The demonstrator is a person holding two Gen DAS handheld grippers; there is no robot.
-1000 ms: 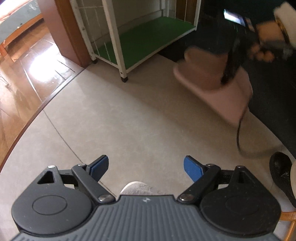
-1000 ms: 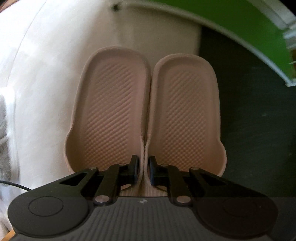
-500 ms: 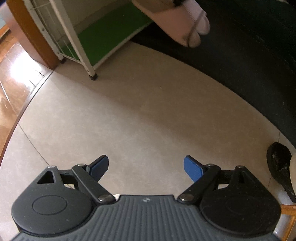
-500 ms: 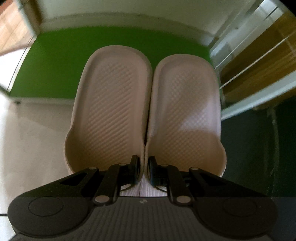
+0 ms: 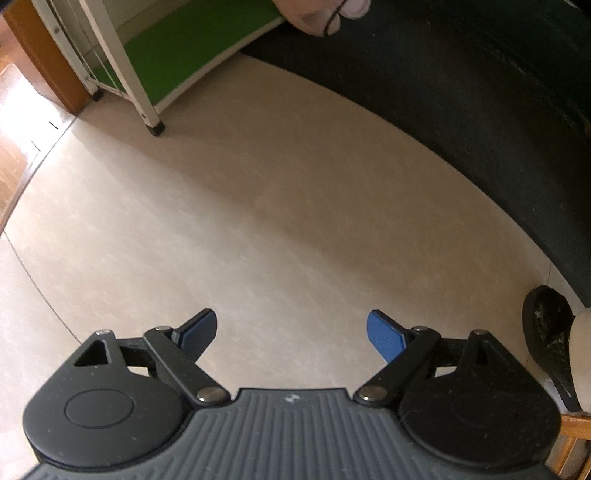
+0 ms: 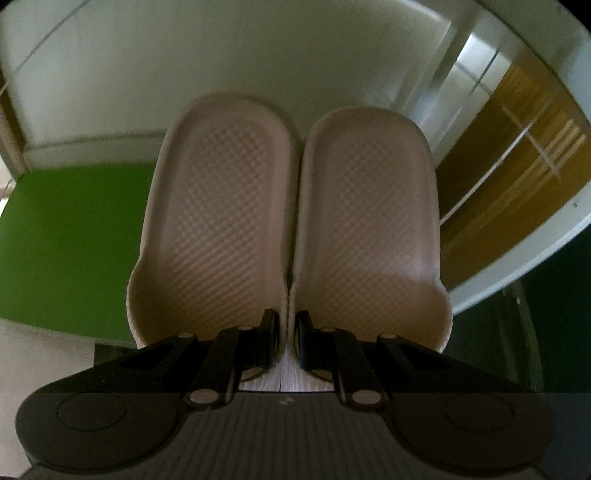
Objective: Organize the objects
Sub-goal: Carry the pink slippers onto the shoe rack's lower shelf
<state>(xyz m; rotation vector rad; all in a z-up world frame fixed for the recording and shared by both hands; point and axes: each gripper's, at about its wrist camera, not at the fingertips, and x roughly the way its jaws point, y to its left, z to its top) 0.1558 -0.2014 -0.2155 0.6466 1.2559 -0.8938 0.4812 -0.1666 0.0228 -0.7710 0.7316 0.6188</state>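
Note:
In the right wrist view a pair of pale pink slippers (image 6: 225, 221) hangs side by side in the air, insoles toward the camera. My right gripper (image 6: 287, 339) is shut on their two touching inner rims. Behind them lie the green shelf (image 6: 66, 236) of a white rack and the pale wall. The left wrist view catches a bit of a pink slipper (image 5: 314, 14) at the top edge, above the green shelf (image 5: 184, 44). My left gripper (image 5: 291, 332) stands open, pointing down at bare beige floor with nothing between its blue pads (image 5: 388, 338).
A white rack leg (image 5: 147, 110) stands on the floor at the upper left. A dark mat (image 5: 480, 110) curves along the right. A black slipper with a foot (image 5: 550, 332) in it is at the right edge. Wood floor (image 5: 14, 158) lies left.
The right gripper carried the pink slippers from above the floor up to the front of the green shelf. The left gripper swung toward the floor; the slippers left its view.

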